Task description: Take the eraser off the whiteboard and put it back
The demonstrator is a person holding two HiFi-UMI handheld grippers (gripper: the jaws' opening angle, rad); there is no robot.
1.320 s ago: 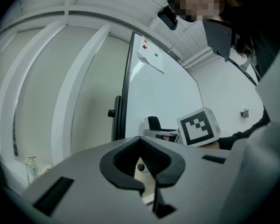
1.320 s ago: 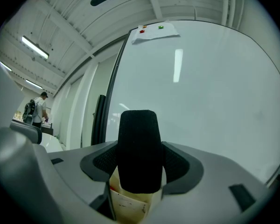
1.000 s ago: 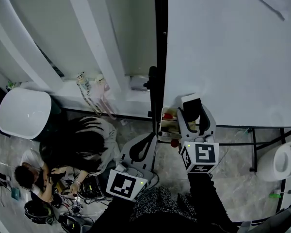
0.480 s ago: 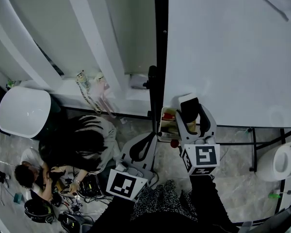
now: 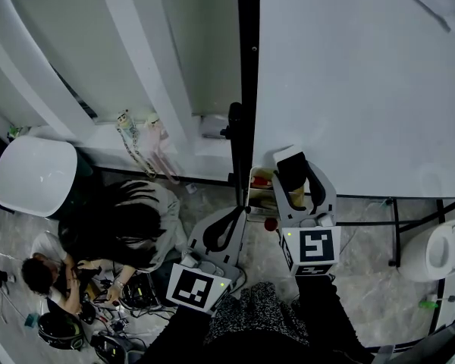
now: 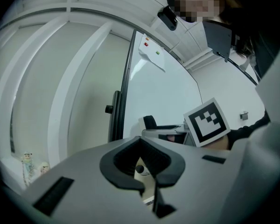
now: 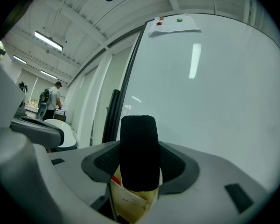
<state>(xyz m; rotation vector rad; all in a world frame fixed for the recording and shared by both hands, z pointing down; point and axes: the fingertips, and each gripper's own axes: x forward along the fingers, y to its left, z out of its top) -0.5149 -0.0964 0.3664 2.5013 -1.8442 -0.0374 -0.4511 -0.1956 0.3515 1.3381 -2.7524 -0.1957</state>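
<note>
Right gripper (image 5: 298, 174) held level at the lower part of the whiteboard (image 5: 364, 82), its jaws clamped on the eraser (image 5: 291, 160) after closing a little further on it. The eraser stands between the two pads with its long axis upright in the right gripper view, parallel to the board face. Its black felt faces back toward the holder and its white back appears to face the board. The coming move turns on this relation: the board lies straight ahead of the jaws and very close, with bare white surface all round the eraser. No view shows whether the eraser touches the board. Either pulling it off or setting it back would seem to need only a short travel along the line the jaws point. Left gripper (image 5: 235, 217) sits lower and to the left, beside the black post (image 5: 247, 67) that edges the board, with its jaws together on nothing. It is the farther of the two from the eraser and has no apparent part in the move. A tray (image 5: 262, 190) holding red items sits just below the eraser, and a downward slip could foul it. A sheet of paper (image 7: 172, 26) pinned by magnets hangs high on the board, well apart. A person (image 5: 125, 230) crouches on the floor (image 5: 364, 279) to the left, well clear of both grippers.
</note>
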